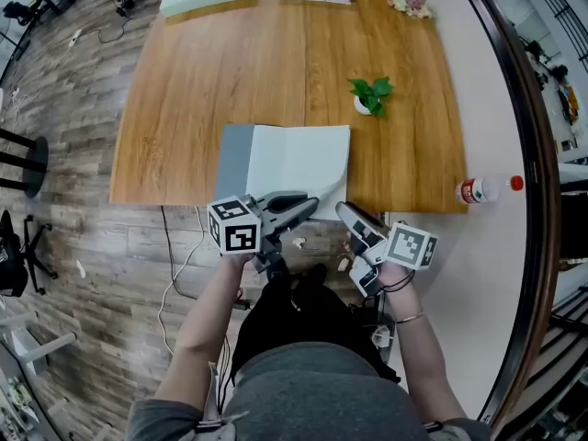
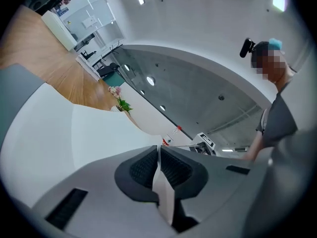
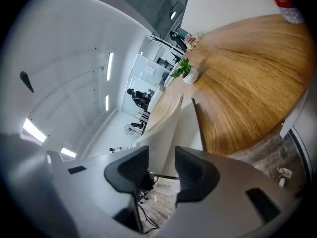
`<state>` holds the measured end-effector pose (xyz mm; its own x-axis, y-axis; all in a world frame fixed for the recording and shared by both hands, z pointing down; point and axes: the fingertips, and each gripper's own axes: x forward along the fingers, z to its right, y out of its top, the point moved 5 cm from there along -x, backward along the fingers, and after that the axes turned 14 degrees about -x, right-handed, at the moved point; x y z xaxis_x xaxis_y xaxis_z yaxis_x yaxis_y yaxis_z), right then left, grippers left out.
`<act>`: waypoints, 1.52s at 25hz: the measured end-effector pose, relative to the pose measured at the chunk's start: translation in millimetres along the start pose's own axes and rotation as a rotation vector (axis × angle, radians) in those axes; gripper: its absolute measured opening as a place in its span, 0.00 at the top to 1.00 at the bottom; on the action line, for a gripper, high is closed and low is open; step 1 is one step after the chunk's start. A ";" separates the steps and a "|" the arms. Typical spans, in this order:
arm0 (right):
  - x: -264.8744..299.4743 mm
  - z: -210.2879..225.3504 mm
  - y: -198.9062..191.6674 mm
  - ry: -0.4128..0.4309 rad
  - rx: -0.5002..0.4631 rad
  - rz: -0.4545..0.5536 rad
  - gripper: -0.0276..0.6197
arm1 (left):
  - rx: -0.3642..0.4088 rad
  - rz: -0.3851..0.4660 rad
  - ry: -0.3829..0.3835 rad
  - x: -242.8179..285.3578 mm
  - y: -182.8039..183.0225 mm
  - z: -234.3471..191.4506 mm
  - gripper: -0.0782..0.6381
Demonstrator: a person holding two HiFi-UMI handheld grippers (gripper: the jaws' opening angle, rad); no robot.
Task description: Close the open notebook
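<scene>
Notebook (image 1: 294, 159) is lying open at the near edge of the desk (image 1: 276, 62), with its grey cover (image 1: 233, 159) showing at the left and white pages spreading to the right. The left tool (image 1: 310, 204) is clenching a white sheet (image 2: 161, 185) by its near edge, the pads pressing on it from both sides. The sheet's near right corner is curling up off the notebook. The right tool (image 1: 346, 211) is hanging just beside that corner, released, with its jaws standing apart and nothing between the pads.

The grip itself is looking like the weak point. It seems to be taking one thin sheet rather than the whole right half, so swinging it left may be turning only a page and leaving the notebook open. Pulling hard or at an angle could be creasing or tearing the paper at the pads, or letting it slip free. With the notebook sitting so near the edge and the right tool not bracing it, a tug toward the person could be dragging it off the desk.
</scene>
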<state>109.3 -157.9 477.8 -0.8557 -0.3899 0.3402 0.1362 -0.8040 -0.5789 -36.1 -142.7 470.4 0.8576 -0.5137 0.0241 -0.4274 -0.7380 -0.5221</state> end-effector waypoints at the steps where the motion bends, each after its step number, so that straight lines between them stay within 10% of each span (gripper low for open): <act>1: -1.0 -0.1 -0.3 0.009 0.006 0.003 0.71 | -0.012 0.003 -0.007 -0.1 0.2 -0.6 0.84; 13: -7.5 3.2 -1.0 0.031 0.045 0.023 0.66 | -0.068 0.006 -0.017 3.8 -2.2 -4.2 0.84; 24: -1.6 6.4 0.8 0.022 0.047 0.024 0.66 | -0.094 0.165 -0.023 -27.3 10.2 3.7 0.84; 28: -3.9 9.1 1.6 -0.009 0.040 0.028 0.66 | -0.104 0.355 0.021 -63.7 20.8 8.2 0.85; 33: -14.8 21.0 3.5 -0.062 0.065 0.056 0.67 | -0.352 0.718 0.199 -150.4 -2.6 -21.0 0.85; 38: -16.5 27.9 5.4 -0.146 0.032 0.047 0.67 | -0.621 0.811 0.406 -184.0 -39.7 -60.1 0.84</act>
<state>138.1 -168.3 489.7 -0.7664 -0.4868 0.4191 0.1919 -0.7962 -0.5738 -194.1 -45.1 538.0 0.1480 -0.9673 0.2059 -0.9887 -0.1496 0.0080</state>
